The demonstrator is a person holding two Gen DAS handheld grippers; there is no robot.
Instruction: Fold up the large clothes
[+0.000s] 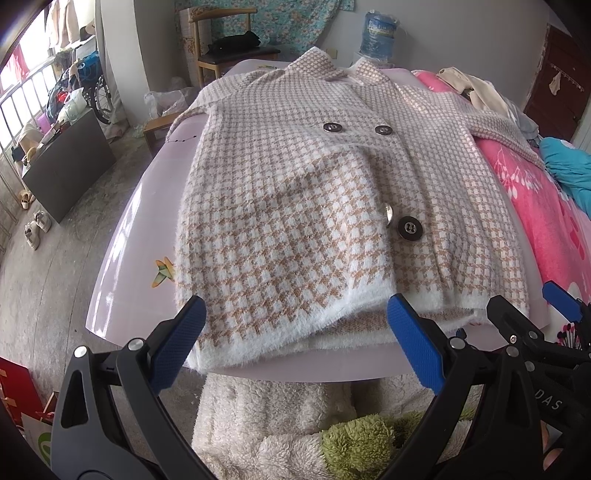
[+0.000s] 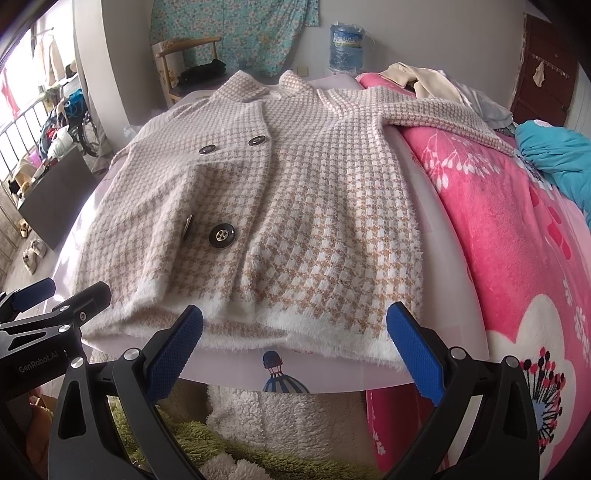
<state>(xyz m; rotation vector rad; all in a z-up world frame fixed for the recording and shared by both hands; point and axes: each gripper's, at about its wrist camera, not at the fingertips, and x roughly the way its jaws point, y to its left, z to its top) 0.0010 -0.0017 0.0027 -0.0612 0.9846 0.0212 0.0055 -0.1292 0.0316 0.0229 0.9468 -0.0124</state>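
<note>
A fuzzy beige-and-white houndstooth coat (image 1: 295,206) with dark buttons lies flat, front up, on a pale lilac table (image 1: 122,258), collar far, white hem near. It also shows in the right wrist view (image 2: 295,206). My left gripper (image 1: 295,332) is open and empty, its blue pads either side of the hem's left part, just in front of it. My right gripper (image 2: 295,332) is open and empty in front of the hem's right part. Each gripper shows in the other's view, the right one (image 1: 535,314) and the left one (image 2: 55,295). One sleeve (image 2: 443,114) drapes right onto a pink blanket.
A pink flowered blanket (image 2: 517,240) and a teal cloth (image 2: 554,155) lie right of the table. A fluffy white and green garment (image 1: 295,424) sits below the near edge. A wooden chair (image 1: 229,48), a water jug (image 1: 380,33) and a dark cabinet (image 1: 70,166) stand beyond and left.
</note>
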